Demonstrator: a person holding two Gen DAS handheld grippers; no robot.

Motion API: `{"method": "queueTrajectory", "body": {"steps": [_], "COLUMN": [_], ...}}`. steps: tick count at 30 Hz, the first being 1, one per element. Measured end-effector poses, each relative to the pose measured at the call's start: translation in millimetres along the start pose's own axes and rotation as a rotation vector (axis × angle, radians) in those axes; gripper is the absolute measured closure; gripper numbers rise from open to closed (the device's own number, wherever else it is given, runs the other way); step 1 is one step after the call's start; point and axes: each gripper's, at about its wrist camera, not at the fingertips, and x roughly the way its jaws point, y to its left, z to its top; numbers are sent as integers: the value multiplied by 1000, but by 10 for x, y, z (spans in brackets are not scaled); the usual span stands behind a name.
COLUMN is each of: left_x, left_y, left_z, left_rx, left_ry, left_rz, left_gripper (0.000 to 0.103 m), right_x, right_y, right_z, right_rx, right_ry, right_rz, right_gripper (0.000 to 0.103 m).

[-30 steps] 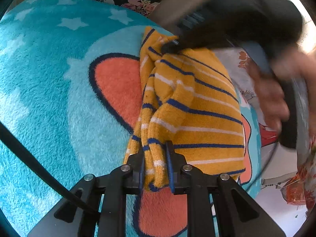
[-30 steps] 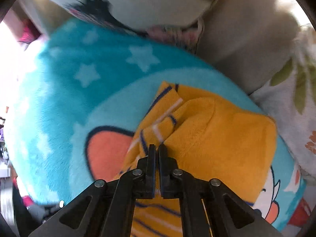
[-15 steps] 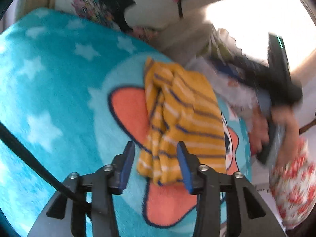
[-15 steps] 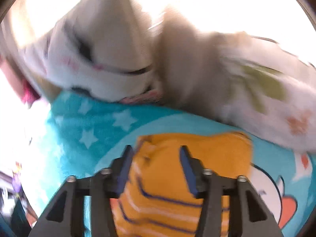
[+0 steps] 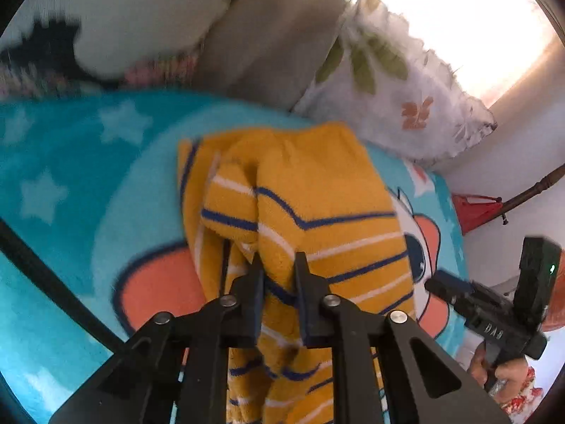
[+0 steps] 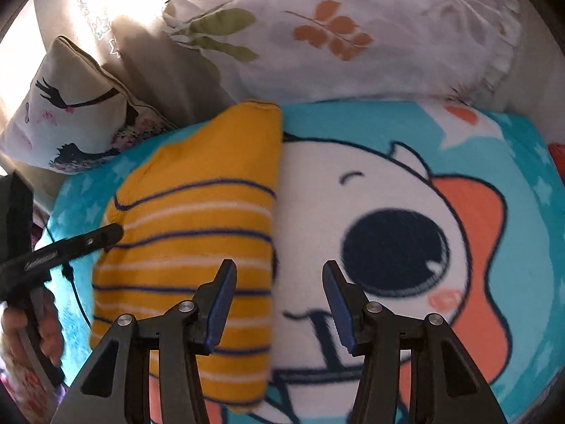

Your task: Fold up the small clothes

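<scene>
In the left wrist view the yellow striped garment point(image 5: 317, 212) lies folded on a turquoise cartoon blanket point(image 5: 70, 190), filling the middle of the frame. Its long axis runs from the bottom centre up toward the upper middle, where a plain yellow end points at the pillows. Blue and white stripes cross it side to side. The left gripper point(image 5: 277, 275) has its fingers closed on a raised bunch of the cloth, the fabric pinched between them and bulging above the tips. At the right edge of this view the right gripper point(image 5: 459, 291) shows as a black tool in a hand point(image 5: 501, 371), off the garment and beside the blanket's edge.

In the right wrist view the garment point(image 6: 197, 229) sits in the left half of the frame, long axis running from lower left up to a plain yellow end near the upper centre, its straight right edge lying along the white cartoon face printed on the blanket point(image 6: 512, 212). The right gripper point(image 6: 279, 289) has its fingers spread wide with nothing between them; the left finger point(image 6: 220, 304) overlaps the garment's right side in the picture, the right one is over the cartoon face. The left gripper point(image 6: 113, 233) reaches in from the left edge, its tip at the garment's left border.

A leaf-print pillow point(image 6: 353, 35) lies beyond the blanket at the top, and a bird-print cushion point(image 6: 70, 113) sits at the upper left.
</scene>
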Motion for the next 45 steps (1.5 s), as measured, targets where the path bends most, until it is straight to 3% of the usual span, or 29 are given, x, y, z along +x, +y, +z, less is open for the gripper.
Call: {"method": "queueTrajectory", "body": {"steps": [3, 7, 10, 12, 16, 19, 23, 26, 28, 30, 31, 36, 40, 42, 45], "left_x": [-140, 42, 115, 104, -153, -437, -547, -257, 43, 267, 256, -91, -464, -381, -107], "left_y": [100, 306, 314, 281, 311, 276, 50, -19, 59, 166, 208, 248, 186, 118, 206], "left_z": [43, -60, -117, -117, -102, -131, -85, 34, 98, 76, 48, -21, -283, -397, -659], "left_rx": [-25, -48, -33, -28, -67, -82, -27, 9, 27, 62, 58, -16, -57, -20, -32], "left_ry": [-13, 24, 4, 0, -23, -91, -133, -88, -42, -12, -40, -72, -167, -150, -50], "left_rz": [20, 133, 183, 193, 178, 265, 216, 182, 267, 332, 324, 263, 198, 216, 279], "left_gripper": [89, 89, 88, 82, 74, 74, 71, 62, 62, 45, 43, 44, 44, 44, 44], "right_x": [-110, -155, -146, -143, -159, -154, -53, 67, 133, 175, 189, 264, -13, -63, 207], "right_y": [-62, -31, 44, 131, 333, 461, 608, 698, 748, 775, 781, 771, 513, 436, 374], "right_z": [-53, -91, -91, -49, 7, 12, -13, -46, -75, -127, -155, -398, -460, -468, -533], "right_rx": [2, -23, -29, -47, -102, -126, -150, -153, -163, -183, -191, -287, -180, -144, -119], "right_ry": [-13, -33, -42, -48, -75, -82, -65, -41, -30, -24, -18, 68, 1, -14, 93], "right_rz": [-1, -5, 17, 39, 65, 105, 147, 167, 152, 128, 121, -2, 50, 74, 141], "right_gripper": [48, 48, 48, 48, 48, 48, 48, 49, 49, 49, 49, 49, 56, 67, 70]}}
